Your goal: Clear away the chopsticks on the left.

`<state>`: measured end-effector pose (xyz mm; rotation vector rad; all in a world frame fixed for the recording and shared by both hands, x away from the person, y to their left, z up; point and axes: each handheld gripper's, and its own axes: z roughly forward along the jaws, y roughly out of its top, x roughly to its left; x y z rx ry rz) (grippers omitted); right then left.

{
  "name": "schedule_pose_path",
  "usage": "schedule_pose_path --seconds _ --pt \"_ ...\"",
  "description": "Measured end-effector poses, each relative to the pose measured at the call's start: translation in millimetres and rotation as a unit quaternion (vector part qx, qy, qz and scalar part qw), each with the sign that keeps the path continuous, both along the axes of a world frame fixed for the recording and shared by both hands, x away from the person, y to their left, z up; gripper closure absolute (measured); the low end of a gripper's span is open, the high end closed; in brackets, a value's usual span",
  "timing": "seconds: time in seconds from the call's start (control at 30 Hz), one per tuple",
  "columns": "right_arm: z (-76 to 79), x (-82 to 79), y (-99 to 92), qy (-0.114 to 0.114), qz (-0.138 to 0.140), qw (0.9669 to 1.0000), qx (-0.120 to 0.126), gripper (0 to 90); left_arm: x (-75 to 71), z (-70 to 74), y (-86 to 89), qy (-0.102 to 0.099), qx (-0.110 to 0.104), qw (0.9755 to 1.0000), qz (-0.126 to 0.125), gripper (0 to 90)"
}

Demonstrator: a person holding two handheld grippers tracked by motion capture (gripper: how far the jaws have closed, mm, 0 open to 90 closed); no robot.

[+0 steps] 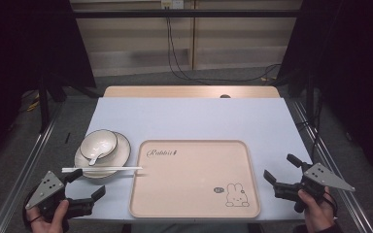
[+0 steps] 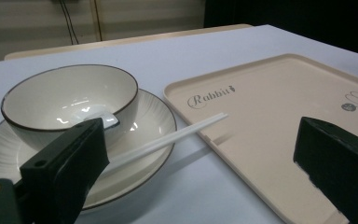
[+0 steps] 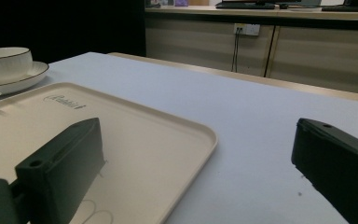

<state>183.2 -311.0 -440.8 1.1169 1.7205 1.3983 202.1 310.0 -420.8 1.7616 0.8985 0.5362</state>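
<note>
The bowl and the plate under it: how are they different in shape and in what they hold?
The bowl is deep with steep walls; the plate is shallow and wider. The bowl holds a spoon and stands on the plate; the plate rests on the table and carries white chopsticks across its rim. Both are cream with a thin dark rim.

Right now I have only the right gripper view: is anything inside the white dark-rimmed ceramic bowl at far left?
Observer: Yes, a white ceramic spoon lies in the bowl.
Operator: And the white stick beside it?
Observer: A pair of white chopsticks lies across the near rim of the white plate under the bowl, tips reaching the beige plastic tray.
Operator: The left gripper?
Observer: The left gripper is open, holding nothing, in front of the plate.
</note>
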Motion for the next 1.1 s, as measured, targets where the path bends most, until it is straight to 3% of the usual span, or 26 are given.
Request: schedule_pose_path --seconds 0.17,0.23,0.33,0.37,0.5,0.67,0.83,1.0,1.1 --pt "-0.6 0.3 3.8 0.005 0.010 0.9999 -0.003 1.1 8.5 7.3 3.2 0.024 0.001 0.9996 -0.014 4.5" --pt "-0.6 0.2 5.4 0.004 0.016 0.9998 -0.008 0.7 12.0 10.5 4.9 0.033 0.011 0.9992 -0.019 5.8" --pt "-1.2 0.8 8.4 0.009 0.034 0.9993 -0.008 0.7 17.7 13.4 9.2 0.035 0.016 0.9987 -0.032 8.0" --pt "-1.1 0.9 9.4 0.007 0.032 0.9994 -0.009 0.7 21.6 14.3 12.1 0.039 0.022 0.9980 -0.046 9.1" --pt "-1.5 1.2 10.0 0.008 0.042 0.9990 -0.012 0.6 33.0 16.4 20.1 0.048 0.059 0.9954 -0.059 13.0" --pt "-1.4 0.8 8.5 0.008 0.037 0.9993 -0.004 0.6 46.9 16.6 33.3 0.073 0.064 0.9929 -0.069 14.4" --pt "-1.1 0.6 8.0 0.006 0.030 0.9995 -0.003 0.7 58.6 7.3 39.2 0.095 0.104 0.9854 -0.095 15.4" --pt "-1.5 0.9 8.3 0.010 0.035 0.9993 -0.002 0.7 66.7 1.4 44.8 0.094 0.132 0.9818 -0.099 19.9" --pt "-1.4 0.9 9.4 0.009 0.039 0.9992 -0.004 0.7 73.9 0.6 47.6 0.101 0.142 0.9778 -0.116 28.5"
